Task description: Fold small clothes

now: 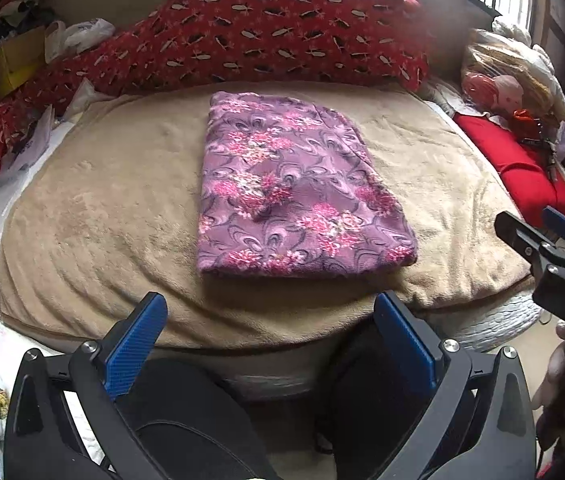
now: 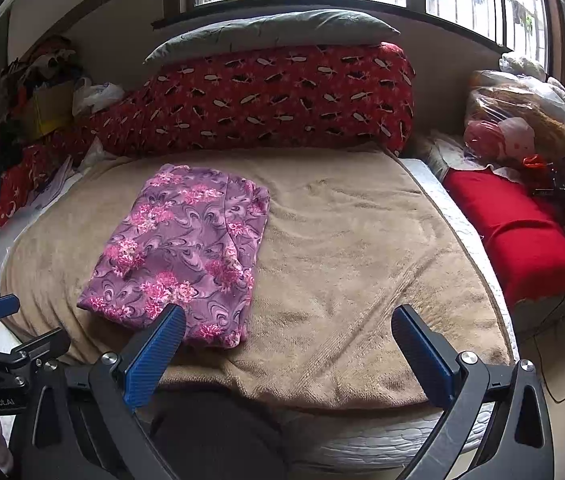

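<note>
A purple floral garment lies folded into a rectangle on the tan blanket, seen again in the right wrist view as the garment left of centre on the blanket. My left gripper hovers open at the near edge of the bed, short of the garment, holding nothing. My right gripper is open and empty too, its left finger overlapping the garment's near corner in the picture. The right gripper also shows at the right edge of the left wrist view.
A long red patterned bolster with a grey pillow on it lines the far side under the windows. A red cushion and bagged items sit right. Clutter and a cardboard box crowd the left. A hand grips the right tool.
</note>
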Demonstrator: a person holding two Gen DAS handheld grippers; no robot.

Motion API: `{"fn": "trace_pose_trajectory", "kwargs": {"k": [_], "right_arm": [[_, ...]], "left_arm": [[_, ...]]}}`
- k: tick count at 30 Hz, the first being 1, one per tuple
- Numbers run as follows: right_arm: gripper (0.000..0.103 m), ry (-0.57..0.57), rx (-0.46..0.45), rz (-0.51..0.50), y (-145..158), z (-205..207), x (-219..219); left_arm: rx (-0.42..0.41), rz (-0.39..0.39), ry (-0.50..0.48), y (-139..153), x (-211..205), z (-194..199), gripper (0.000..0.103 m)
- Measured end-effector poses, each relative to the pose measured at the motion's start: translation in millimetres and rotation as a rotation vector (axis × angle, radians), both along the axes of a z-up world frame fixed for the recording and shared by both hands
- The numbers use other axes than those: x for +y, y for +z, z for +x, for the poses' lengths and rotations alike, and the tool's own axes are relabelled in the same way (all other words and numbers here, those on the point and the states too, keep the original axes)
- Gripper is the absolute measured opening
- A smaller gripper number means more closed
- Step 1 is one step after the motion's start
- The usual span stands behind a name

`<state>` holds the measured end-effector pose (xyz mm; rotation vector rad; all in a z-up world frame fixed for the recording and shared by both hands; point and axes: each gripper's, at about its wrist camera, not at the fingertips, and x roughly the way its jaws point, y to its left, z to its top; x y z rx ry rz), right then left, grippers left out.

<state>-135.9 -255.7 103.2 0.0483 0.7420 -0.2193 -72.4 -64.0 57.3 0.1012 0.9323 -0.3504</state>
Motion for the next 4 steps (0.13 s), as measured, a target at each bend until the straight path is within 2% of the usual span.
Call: {"fn": "trace_pose_trajectory", "kwargs": {"k": [4], "right_arm": [[0.103, -0.003, 0.002, 0.003, -1.3, 0.7, -0.2]], "left_arm": [[-0.004, -0.002, -0.005, 1.5, -1.2, -0.2, 0.103]]}}
